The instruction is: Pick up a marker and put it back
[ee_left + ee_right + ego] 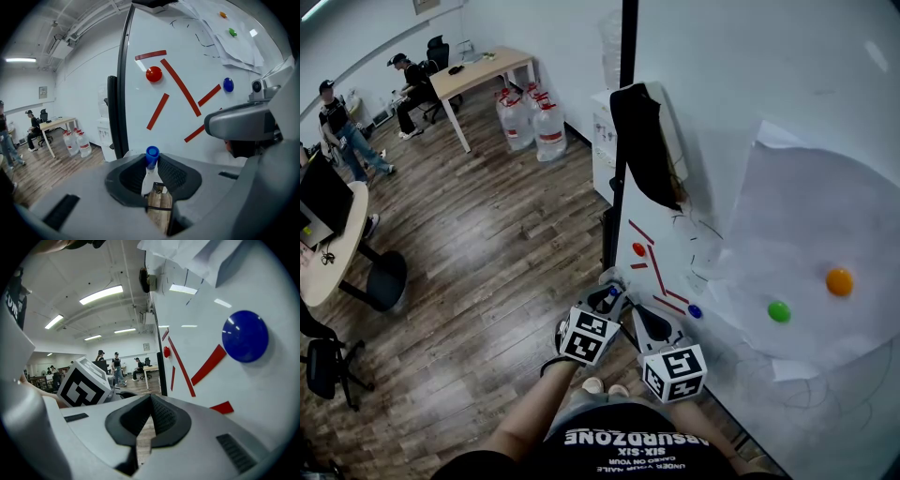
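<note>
Marker (149,174): white barrel, blue cap at 12 o'clock, upright between the left jaws, just before the whiteboard.
Left gripper (151,164): jaws partly closed, pads clamped on the marker barrel.
Right gripper (150,405): jaws pressed together, holding nothing; at 4 o'clock of the left gripper in head view.
Whiteboard (741,112): upright, bearing red strips (180,87).
Red magnet (153,74): on the board, at 12 o'clock of the marker cap.
Blue magnet (228,84): between 1 and 2 o'clock of the cap.
Paper (806,234): on the board, at 2 o'clock of both grippers; carries green magnet (779,311) and orange magnet (839,281).
</note>
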A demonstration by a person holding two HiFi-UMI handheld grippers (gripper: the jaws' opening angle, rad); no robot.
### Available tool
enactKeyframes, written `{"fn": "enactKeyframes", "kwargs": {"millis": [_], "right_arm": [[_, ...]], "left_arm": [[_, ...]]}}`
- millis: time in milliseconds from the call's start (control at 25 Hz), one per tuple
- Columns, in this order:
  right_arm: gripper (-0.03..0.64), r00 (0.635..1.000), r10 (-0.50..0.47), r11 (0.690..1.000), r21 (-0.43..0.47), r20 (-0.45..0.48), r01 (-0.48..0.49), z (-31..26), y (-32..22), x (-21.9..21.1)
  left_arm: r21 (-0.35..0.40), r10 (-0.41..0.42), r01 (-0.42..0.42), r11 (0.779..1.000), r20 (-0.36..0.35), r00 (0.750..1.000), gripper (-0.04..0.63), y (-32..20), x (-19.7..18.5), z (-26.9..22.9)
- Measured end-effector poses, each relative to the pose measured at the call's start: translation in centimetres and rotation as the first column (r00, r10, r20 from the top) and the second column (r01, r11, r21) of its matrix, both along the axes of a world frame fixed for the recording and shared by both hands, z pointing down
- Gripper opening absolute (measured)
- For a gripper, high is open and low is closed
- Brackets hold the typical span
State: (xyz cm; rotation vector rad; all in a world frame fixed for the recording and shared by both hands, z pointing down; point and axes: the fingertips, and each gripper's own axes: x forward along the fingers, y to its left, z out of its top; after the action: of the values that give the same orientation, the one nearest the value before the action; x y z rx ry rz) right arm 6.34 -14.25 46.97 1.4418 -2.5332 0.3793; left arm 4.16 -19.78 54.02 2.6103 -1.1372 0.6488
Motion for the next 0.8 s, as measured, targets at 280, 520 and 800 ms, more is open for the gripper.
{"fn": "enactKeyframes", "kwargs": {"millis": [280, 520, 800], "right_arm": [[-0.002, 1.000, 0.001, 1.000, -0.001, 0.000, -0.001, 0.1, 0.3, 0.1], [-0.002, 1.000, 0.002, 1.000, -0.002, 0.000, -0.002, 0.1, 0.4, 0.1], [-0.002, 1.000, 0.004, 1.000, -0.003, 0.000, -0.004, 0.2, 0.5, 0.0]], "left_arm": [[-0.019, 0.010, -0.010, 1.000, 0.016, 1.000, 0.078, 0.3, 0.1, 0.7], [-0.013, 0.020, -0.019, 1.000, 0.013, 1.000, 0.078, 0.3, 0.3, 0.7], [-0.034, 0.011, -0.010, 0.999, 0.031, 0.999, 0.078, 0.5, 0.0, 0.9]]}}
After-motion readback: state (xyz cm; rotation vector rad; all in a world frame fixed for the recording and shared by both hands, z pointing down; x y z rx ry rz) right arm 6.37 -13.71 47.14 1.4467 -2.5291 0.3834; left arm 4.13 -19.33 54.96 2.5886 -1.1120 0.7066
